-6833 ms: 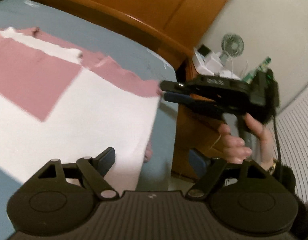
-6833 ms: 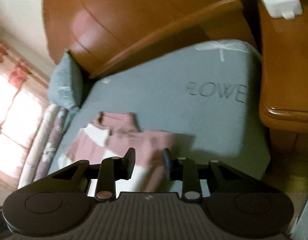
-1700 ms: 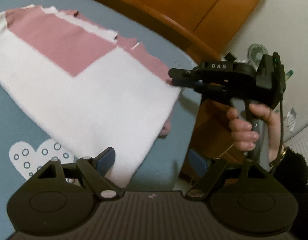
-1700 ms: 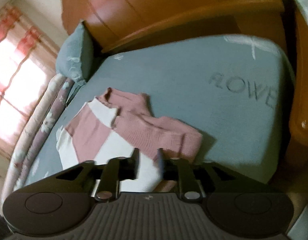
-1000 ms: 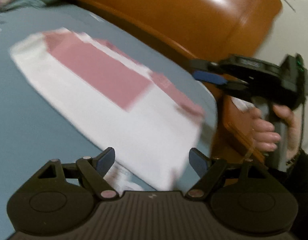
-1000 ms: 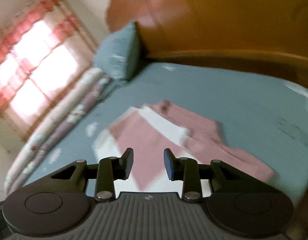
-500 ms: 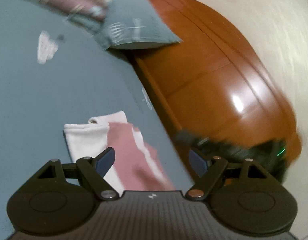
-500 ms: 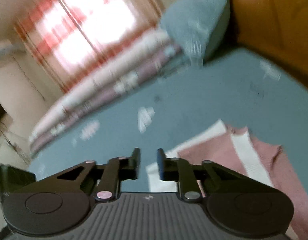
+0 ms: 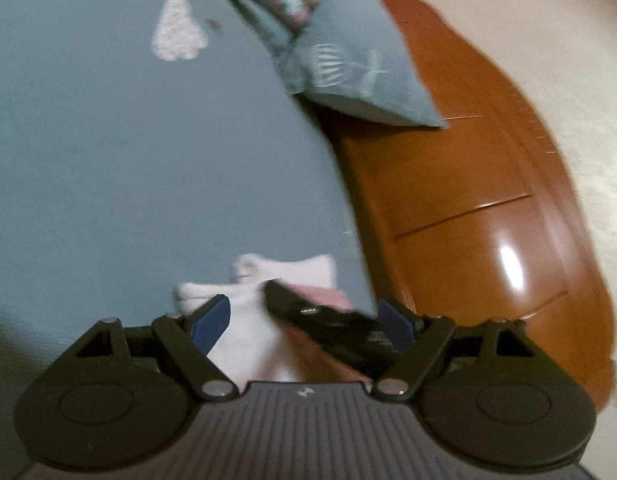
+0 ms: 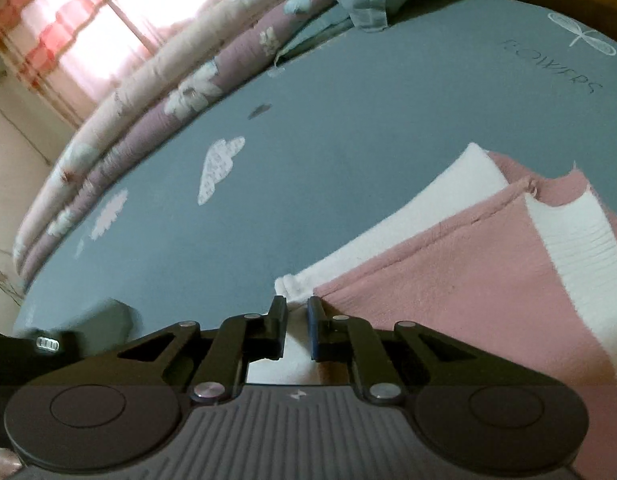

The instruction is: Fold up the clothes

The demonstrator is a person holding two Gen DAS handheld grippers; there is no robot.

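The right claw point(image 10: 297, 316) had just been closing, apparently pinching the white corner of the sweater point(image 10: 468, 280) lying on the bed point(image 10: 308, 160), to fold it, while the left claw point(image 9: 304, 318) gaped empty nearby.

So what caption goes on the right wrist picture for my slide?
Right tool pinching the white corner of a pink-and-white sweater on the blue bedsheet.

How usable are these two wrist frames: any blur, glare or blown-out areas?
Left wrist view: motion blur smears the pillow and the sweater; a glare spot sits on the headboard. Right wrist view: sharper, the sweater's knit readable, but the curtained window is blown out; fisheye bends the bed edges.
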